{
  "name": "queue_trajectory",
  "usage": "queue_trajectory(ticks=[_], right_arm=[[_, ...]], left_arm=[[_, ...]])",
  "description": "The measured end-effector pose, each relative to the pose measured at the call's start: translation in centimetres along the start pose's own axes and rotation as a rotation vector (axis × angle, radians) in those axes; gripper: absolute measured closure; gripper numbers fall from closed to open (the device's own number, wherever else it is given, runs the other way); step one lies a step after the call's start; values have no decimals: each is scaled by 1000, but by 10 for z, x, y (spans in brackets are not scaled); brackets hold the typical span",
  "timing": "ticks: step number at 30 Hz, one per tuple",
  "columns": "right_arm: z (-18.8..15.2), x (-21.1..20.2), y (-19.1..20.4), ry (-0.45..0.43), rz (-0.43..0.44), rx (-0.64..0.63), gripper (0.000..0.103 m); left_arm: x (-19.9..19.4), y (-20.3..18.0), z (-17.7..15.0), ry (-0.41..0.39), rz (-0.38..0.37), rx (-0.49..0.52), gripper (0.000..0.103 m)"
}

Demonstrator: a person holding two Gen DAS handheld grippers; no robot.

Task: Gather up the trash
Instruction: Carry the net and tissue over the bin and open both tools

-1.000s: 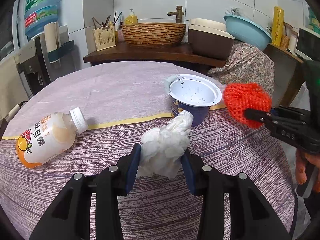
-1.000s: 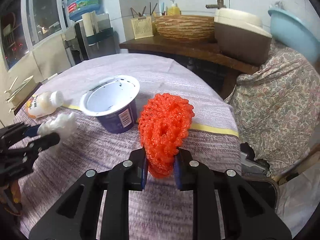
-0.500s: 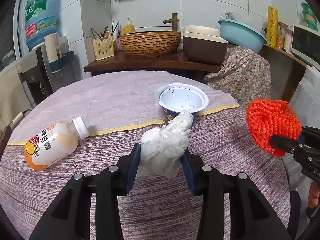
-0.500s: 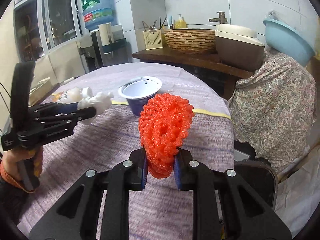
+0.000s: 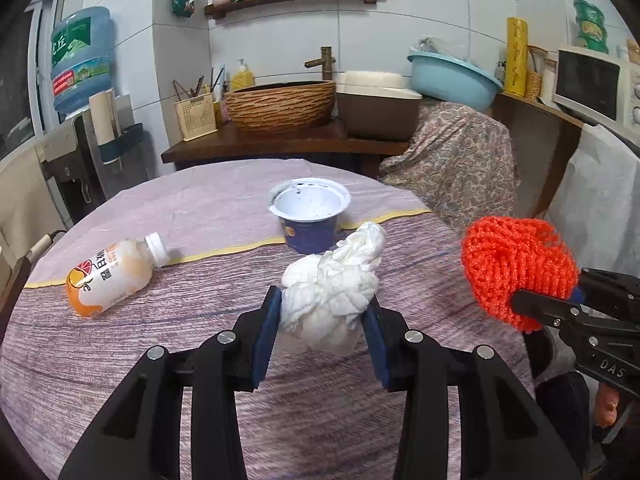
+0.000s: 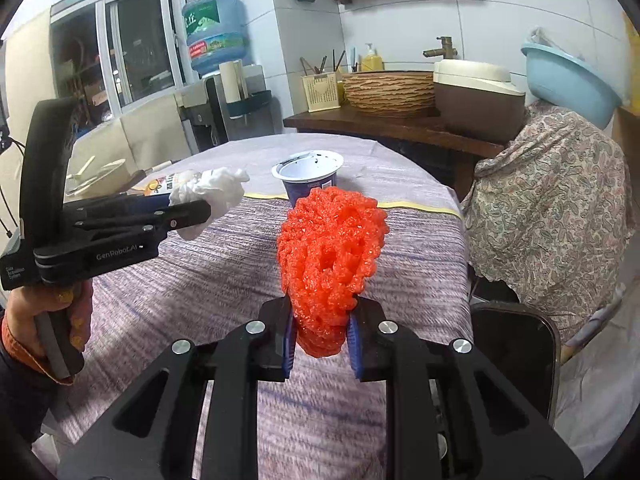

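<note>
My left gripper (image 5: 320,320) is shut on a crumpled white paper wad (image 5: 332,292), held above the round table. The same wad (image 6: 212,196) shows at the left of the right wrist view, in the left gripper (image 6: 188,210) held by a hand. My right gripper (image 6: 318,334) is shut on an orange foam net (image 6: 330,252); that net (image 5: 516,268) hangs at the right in the left wrist view. Farther back on the table stands an empty blue yogurt cup (image 5: 310,216), also the cup (image 6: 308,174). A drink bottle (image 5: 112,274) lies on its side at the left.
The table carries a purple striped cloth (image 5: 120,360). Behind it a dark wooden counter (image 5: 280,144) bears a wicker basin and a brown container. A cloth-covered object (image 6: 552,208) stands right of the table, with a black bin (image 6: 516,356) below it.
Both grippers have drawn back from the cup and bottle, which now look smaller and farther. The right gripper with the net slid toward the table's right edge. Grips unchanged.
</note>
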State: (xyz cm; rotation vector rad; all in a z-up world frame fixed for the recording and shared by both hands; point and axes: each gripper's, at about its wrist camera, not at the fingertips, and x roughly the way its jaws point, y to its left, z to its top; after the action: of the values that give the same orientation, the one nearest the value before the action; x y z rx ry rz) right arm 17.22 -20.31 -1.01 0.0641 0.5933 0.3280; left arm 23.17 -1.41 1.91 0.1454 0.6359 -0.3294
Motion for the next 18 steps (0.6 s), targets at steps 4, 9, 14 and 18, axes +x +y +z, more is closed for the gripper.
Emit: queue_trajectory(ticks=[4, 9, 14, 18], right_arm=[[-10, -21, -13, -23, -23, 18, 81], [-22, -38, -37, -32, -66, 60, 81], [-34, -49, -63, -40, -119, 93, 81], [-48, -52, -89, -29, -200, 101, 81]], left_arm=[[-6, -23, 0, -16, -50, 7, 63], [-5, -50, 1, -20, -96, 24, 63], [-3, -78, 3, -27, -144, 30, 63], [-1, -104, 0, -21, -189, 49, 63]])
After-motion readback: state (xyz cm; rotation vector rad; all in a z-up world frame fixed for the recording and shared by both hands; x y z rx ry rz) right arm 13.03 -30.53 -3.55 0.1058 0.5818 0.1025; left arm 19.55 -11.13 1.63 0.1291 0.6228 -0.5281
